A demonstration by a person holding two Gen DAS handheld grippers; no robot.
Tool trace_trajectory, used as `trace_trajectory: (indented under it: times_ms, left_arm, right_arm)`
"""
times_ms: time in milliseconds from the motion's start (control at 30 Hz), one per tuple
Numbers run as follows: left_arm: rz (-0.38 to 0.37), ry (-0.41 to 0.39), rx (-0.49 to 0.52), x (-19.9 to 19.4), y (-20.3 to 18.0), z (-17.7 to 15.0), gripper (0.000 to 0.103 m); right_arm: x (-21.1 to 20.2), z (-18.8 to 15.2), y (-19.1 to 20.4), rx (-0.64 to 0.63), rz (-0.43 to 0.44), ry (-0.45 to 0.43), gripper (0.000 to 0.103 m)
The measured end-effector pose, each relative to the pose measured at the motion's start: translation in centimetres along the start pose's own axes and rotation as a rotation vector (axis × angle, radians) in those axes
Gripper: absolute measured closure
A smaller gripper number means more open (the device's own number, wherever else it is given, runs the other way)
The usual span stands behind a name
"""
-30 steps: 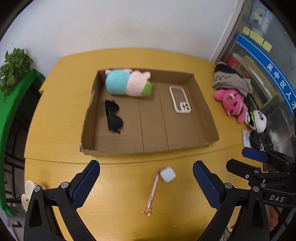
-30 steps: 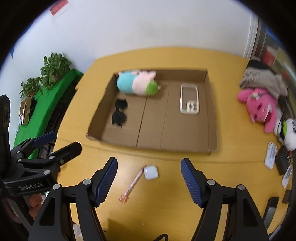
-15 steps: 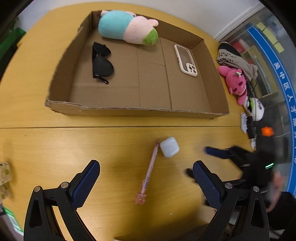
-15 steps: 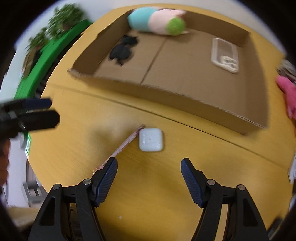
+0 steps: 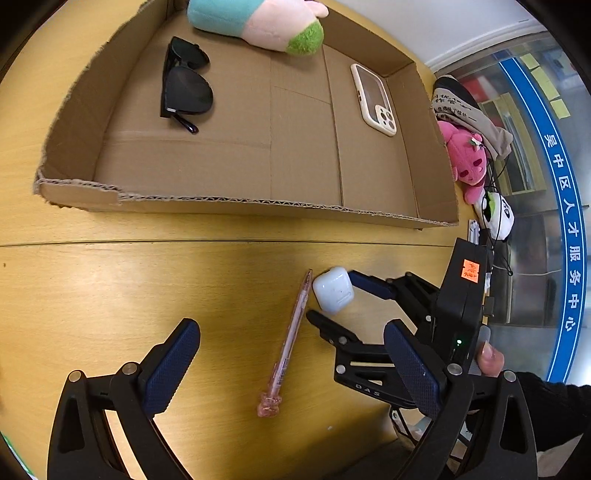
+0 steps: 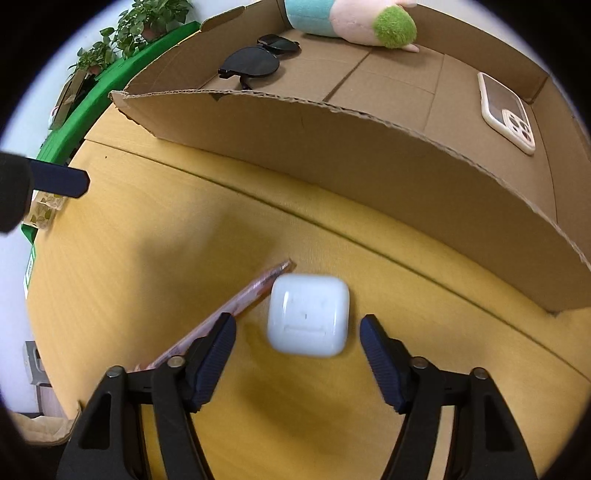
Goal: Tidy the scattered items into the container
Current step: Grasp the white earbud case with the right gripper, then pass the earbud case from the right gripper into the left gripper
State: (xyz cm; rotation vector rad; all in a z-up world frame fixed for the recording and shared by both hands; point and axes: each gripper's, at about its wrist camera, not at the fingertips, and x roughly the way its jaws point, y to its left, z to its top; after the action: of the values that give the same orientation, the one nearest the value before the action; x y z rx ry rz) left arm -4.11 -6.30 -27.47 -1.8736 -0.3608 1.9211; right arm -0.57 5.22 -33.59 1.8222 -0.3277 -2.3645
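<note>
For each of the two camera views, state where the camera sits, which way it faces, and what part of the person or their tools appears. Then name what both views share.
Left wrist view: on the left hand-held gripper, facing steeply down at the table; its open fingers straddle the pink pen; the right hand-held gripper and a thumb show.
Right wrist view: on the right hand-held gripper, looking down, jaws closing around the white earbud case, not touching.
Shared: case, pen, cardboard box, sunglasses, phone, plush toy.

left wrist: steep down, near table (image 5: 110, 295) | right wrist: steeper, closer | shared: earbud case (image 6: 308, 319), box (image 6: 332, 140)
</note>
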Motion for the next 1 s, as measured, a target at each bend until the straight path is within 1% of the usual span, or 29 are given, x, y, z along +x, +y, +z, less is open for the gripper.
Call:
trace_trajectory:
  times_ms: [33, 133, 167, 267, 333, 467, 567, 633, 667, 733, 767, 800, 900, 933, 1000]
  left_arm:
    - [-0.005, 0.003, 0.004, 0.2, -0.1, 0.2, 0.003]
    - [-0.029, 0.01, 0.011, 0.5, -0.2, 0.6, 0.003]
    - [-0.039, 0.01, 0.012, 0.6, -0.2, 0.8, 0.003]
    - [-0.102, 0.011, 0.01, 0.7, -0.1, 1.3, 0.004]
    - [-0.15, 0.018, 0.016, 0.8, -0.3, 1.7, 0.006]
    - [-0.286, 0.041, 0.063, 0.6, -1.3, 2.5, 0.009]
    - [-0.353, 0.064, 0.119, 0.5, -2.4, 3.1, 0.017]
    - [-0.399, 0.084, 0.143, 0.4, -3.0, 3.3, 0.028]
    - [-0.421, 0.093, 0.155, 0.2, -3.3, 3.4, 0.031]
    - [-0.459, 0.106, 0.188, 0.0, -4.2, 3.5, 0.043]
    - [-0.47, 0.11, 0.201, -0.3, -4.5, 3.4, 0.046]
    - [-0.483, 0.113, 0.214, -0.5, -4.9, 3.4, 0.05]
    - [-0.516, 0.107, 0.243, -1.2, -5.5, 3.6, 0.061]
    - [-0.528, 0.101, 0.249, -1.6, -5.6, 3.7, 0.066]
    - [-0.544, 0.08, 0.265, -2.6, -5.9, 4.1, 0.072]
  right_arm:
    - [0.1, 0.1, 0.0, -0.006, -0.003, -0.006, 0.042]
    - [0.1, 0.4, 0.1, -0.027, -0.025, -0.02, 0.06]
    - [0.1, 0.4, 0.1, -0.037, -0.028, -0.016, 0.06]
    - [0.0, 0.1, -0.1, -0.049, -0.02, -0.002, 0.061]
    - [-0.5, -0.2, -0.2, -0.055, -0.018, -0.011, 0.061]
    - [-3.2, -0.6, 0.0, -0.074, -0.003, -0.062, 0.061]
    - [-6.1, -0.6, 0.4, -0.112, 0.01, -0.111, 0.061]
    - [-8.1, -0.5, 1.4, -0.153, 0.017, -0.142, 0.061]
    - [-9.0, -0.5, 2.0, -0.172, 0.018, -0.158, 0.061]
    - [-10.8, -0.4, 2.7, -0.205, 0.015, -0.184, 0.061]
    - [-11.8, -0.7, 2.5, -0.214, 0.013, -0.196, 0.061]
    - [-12.2, 0.1, 3.1, -0.221, 0.009, -0.208, 0.061]
    - [-14.1, 1.1, 3.2, -0.242, 0.002, -0.248, 0.061]
    - [-14.3, 1.4, 3.4, -0.254, -0.001, -0.26, 0.061]
    - [-14.6, 2.2, 3.6, -0.273, -0.009, -0.265, 0.061]
